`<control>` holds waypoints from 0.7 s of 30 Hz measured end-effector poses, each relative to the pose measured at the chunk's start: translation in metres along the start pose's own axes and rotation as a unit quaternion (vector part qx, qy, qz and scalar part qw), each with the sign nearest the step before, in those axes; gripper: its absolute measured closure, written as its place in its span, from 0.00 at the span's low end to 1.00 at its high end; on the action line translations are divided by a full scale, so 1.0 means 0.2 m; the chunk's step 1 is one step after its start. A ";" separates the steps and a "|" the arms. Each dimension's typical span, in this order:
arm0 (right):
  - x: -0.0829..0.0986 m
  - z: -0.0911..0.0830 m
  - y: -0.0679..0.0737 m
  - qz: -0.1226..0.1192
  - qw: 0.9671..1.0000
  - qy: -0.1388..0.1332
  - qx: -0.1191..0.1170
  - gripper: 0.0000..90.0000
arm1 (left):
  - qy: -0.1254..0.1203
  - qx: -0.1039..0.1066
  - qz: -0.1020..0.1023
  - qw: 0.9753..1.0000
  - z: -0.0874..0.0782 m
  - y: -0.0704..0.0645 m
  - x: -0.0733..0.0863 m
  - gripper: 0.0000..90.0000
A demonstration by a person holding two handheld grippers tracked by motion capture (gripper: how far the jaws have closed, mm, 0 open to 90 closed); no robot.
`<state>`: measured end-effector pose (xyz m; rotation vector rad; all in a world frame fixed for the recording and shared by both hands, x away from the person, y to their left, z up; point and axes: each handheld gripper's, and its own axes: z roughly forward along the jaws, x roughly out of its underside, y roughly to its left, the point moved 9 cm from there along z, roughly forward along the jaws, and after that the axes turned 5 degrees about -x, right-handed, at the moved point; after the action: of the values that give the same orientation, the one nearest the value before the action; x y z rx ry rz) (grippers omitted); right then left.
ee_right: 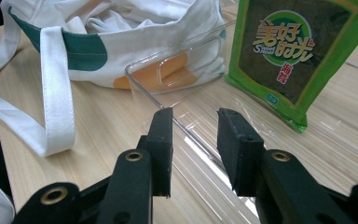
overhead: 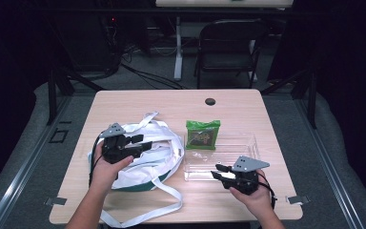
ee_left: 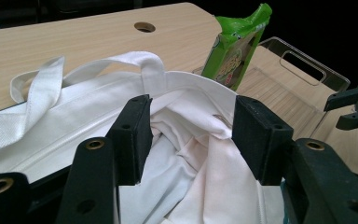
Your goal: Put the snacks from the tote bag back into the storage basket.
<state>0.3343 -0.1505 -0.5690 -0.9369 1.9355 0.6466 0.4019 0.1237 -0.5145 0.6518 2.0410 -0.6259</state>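
- Nearest the person, at the front of the pale wooden surface [overhead: 138, 100], both hands hold black two-jaw grippers; neither has hold of anything.
- At the near right, the right gripper [overhead: 223, 171] hovers at the near edge of the clear plastic tray [overhead: 248, 140]. Its fingers [ee_right: 163, 140] stand moderately apart, straddling the tray's transparent rim without clamping it, as the right gripper view shows.
- At the near left, the left gripper [overhead: 140, 142] hangs over the mouth of the white cloth tote bag with green and orange patches [overhead: 147, 167]. Its fingers [ee_left: 133, 135] are wide open above the crumpled lining, gripping no fabric.
- The bag lies slumped and rumpled, its mouth gaping, long white straps [overhead: 138, 217] trailing toward the front edge.
- Farther back, the green foil snack packet with printed label [overhead: 202, 135] stands upright, leaning slightly, at the tray's far-left end just beside the bag.
- Judging by this layout, the work looks to be packing the packet into the bag, and it has barely started: the packet is not yet grasped and the bag's mouth is not yet held open.
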 end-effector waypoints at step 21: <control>0.00 0.02 0.03 -0.007 1.000 -0.006 -0.003 0.73 | 0.008 0.000 0.002 1.000 0.02 0.00 0.02 0.52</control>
<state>0.3321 -0.1447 -0.5701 -0.9471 1.9154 0.6484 0.4025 0.1219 -0.5196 0.6628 2.0541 -0.6211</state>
